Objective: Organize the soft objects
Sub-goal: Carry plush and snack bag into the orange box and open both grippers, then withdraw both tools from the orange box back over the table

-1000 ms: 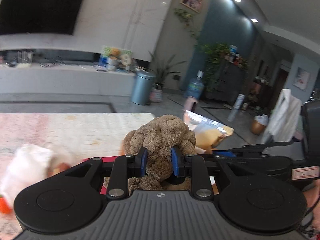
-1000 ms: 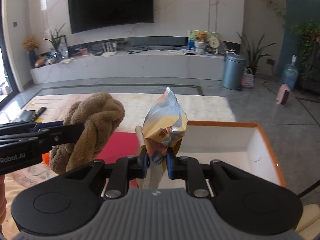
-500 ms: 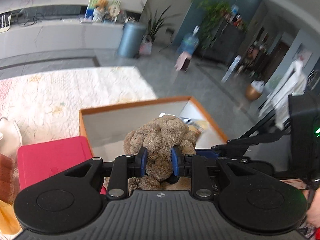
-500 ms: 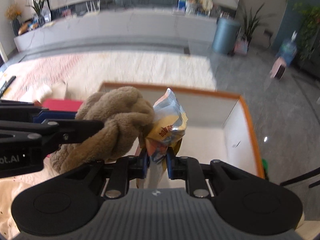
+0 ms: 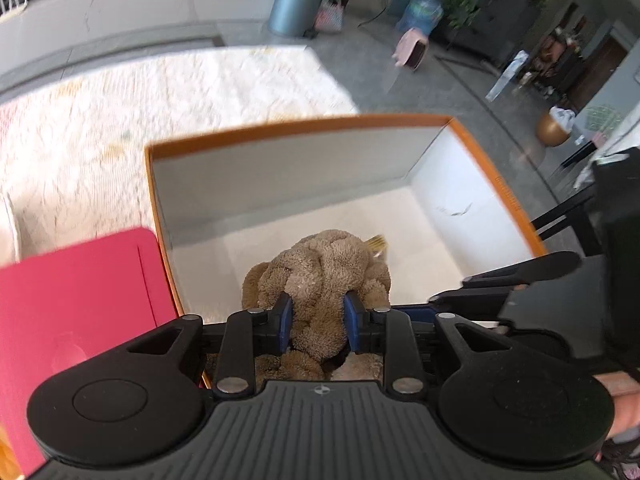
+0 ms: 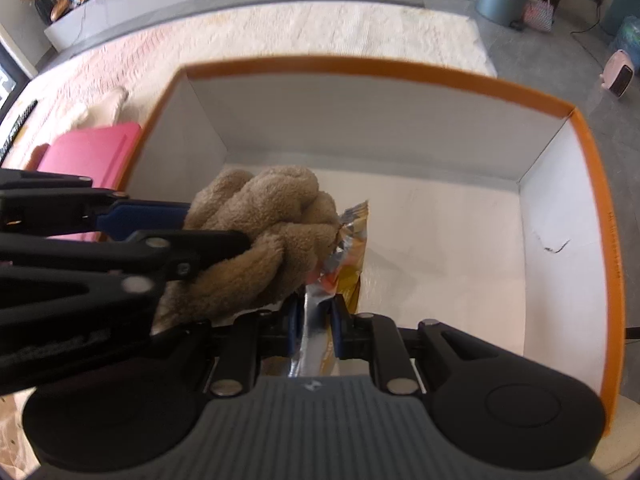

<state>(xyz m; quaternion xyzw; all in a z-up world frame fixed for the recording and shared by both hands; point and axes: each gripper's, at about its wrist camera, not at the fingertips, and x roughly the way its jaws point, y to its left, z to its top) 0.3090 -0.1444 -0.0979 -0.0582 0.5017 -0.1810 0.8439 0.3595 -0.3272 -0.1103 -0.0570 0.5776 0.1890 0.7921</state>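
My left gripper (image 5: 316, 320) is shut on a brown knotted plush toy (image 5: 320, 276) and holds it over the near left part of an open white box with an orange rim (image 5: 296, 128). My right gripper (image 6: 314, 320) is shut on a silver and yellow snack bag (image 6: 348, 248), held inside the same box (image 6: 380, 68) with its top edge pressed against the plush (image 6: 264, 232). The left gripper (image 6: 224, 240) reaches in from the left in the right wrist view. The box floor (image 6: 440, 240) is bare white.
A pink flat lid or pad (image 5: 76, 292) lies left of the box. A pale rug (image 5: 160, 100) covers the floor beyond. A white soft thing (image 6: 100, 104) lies on the rug far left. A blue bin (image 5: 294, 0) stands farther back.
Both grippers have tipped downward and moved forward over the box. The plush and the snack bag have gone from above the rim to down inside the box, close together.
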